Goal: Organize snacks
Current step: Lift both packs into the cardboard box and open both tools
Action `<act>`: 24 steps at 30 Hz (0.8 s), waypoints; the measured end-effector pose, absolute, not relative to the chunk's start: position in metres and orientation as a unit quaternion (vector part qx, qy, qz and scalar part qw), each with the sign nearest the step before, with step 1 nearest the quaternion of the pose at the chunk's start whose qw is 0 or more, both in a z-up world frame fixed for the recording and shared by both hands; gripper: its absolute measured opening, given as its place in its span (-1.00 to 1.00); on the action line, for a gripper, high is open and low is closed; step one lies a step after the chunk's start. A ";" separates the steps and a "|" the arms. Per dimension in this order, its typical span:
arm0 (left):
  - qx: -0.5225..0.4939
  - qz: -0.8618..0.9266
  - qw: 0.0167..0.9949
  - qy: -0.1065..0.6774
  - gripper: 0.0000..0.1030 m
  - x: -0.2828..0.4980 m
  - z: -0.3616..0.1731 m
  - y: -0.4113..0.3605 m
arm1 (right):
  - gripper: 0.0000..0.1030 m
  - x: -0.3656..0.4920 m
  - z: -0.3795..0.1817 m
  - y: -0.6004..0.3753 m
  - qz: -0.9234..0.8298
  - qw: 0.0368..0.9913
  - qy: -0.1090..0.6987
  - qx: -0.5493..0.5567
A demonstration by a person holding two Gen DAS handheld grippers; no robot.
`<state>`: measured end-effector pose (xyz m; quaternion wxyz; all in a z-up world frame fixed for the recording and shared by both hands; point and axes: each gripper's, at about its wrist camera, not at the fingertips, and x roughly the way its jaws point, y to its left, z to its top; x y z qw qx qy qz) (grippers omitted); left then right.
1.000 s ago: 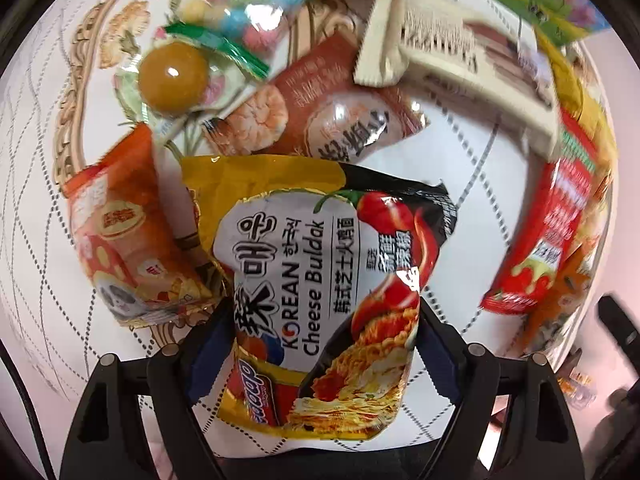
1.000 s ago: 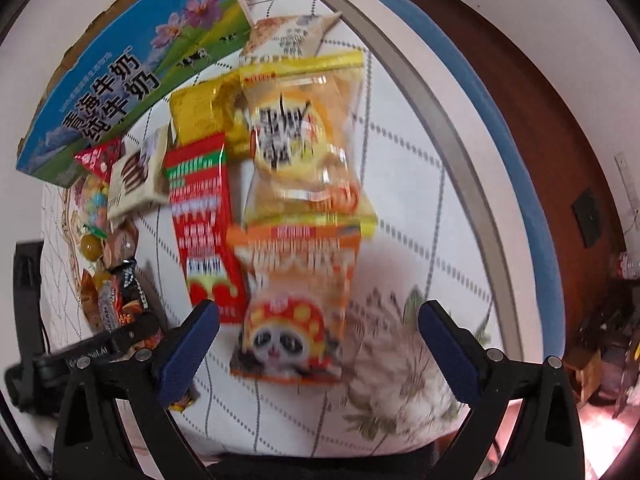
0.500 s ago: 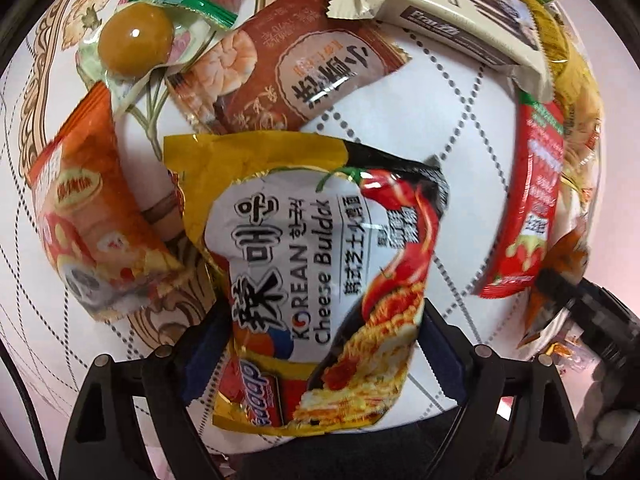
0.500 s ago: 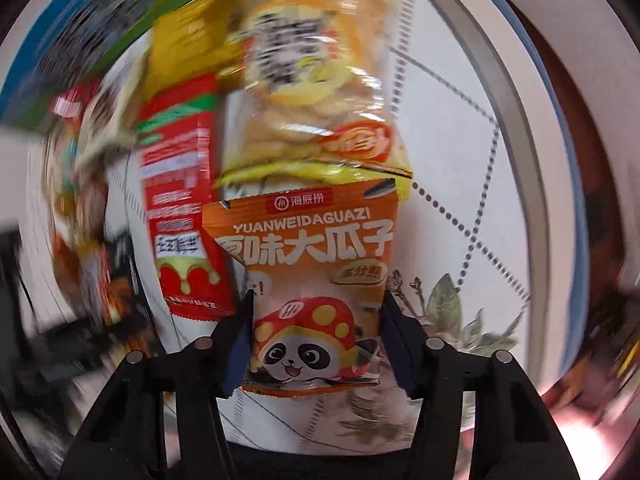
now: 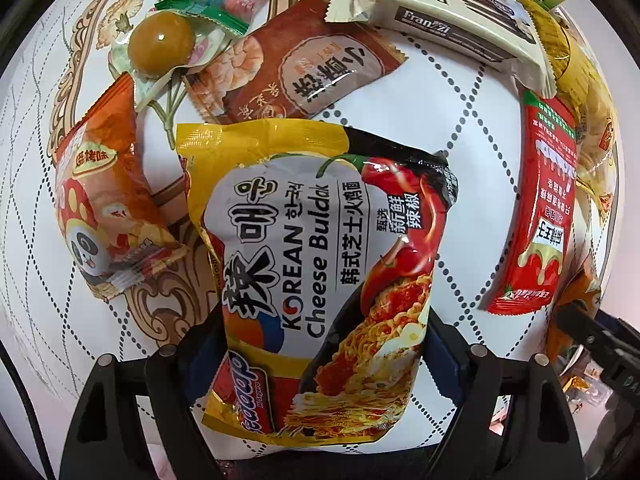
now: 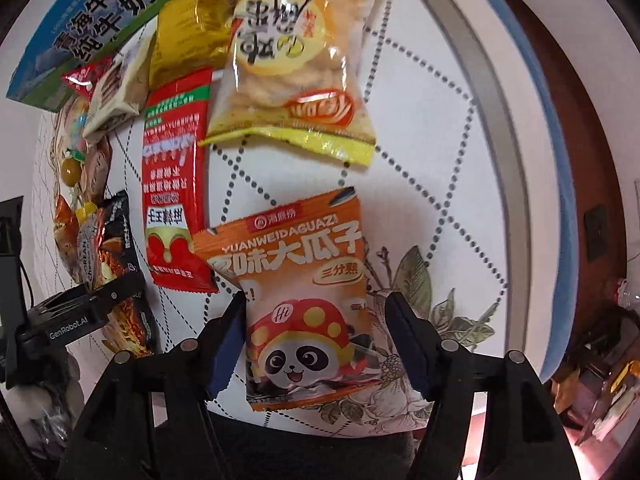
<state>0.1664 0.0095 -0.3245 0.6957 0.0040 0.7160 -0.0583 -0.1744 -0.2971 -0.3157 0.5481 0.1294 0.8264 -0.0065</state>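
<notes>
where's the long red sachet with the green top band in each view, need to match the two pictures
Left wrist view: the long red sachet lies at the right edge, green band uppermost.
Right wrist view: the same sachet lies left of centre, beside the orange panda packet.
Shared landmark: the cream Franzzi wafer pack lies just beyond the sachet's green end in both.

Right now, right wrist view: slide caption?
Right gripper, jaws opening, straddles the orange panda snack packet on the quilted table.

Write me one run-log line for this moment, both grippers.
left gripper: jaws closing, Cheese Buldak noodle pack between | right gripper: jaws opening, panda seed packet between
</notes>
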 end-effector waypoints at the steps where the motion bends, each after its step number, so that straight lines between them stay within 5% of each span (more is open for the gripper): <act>1: 0.004 -0.059 0.696 0.716 0.66 0.165 -0.324 0.007 | 0.20 -0.178 -0.318 -0.299 -0.004 0.548 0.827 0.128; 14: -0.042 -0.066 0.703 0.707 0.65 0.160 -0.330 0.014 | 0.02 -0.160 -0.249 -0.324 0.034 0.585 0.800 0.129; 24: -0.113 -0.102 0.723 0.673 0.65 0.131 -0.223 -0.010 | 0.02 -0.017 -0.151 -0.310 0.098 0.660 0.722 0.181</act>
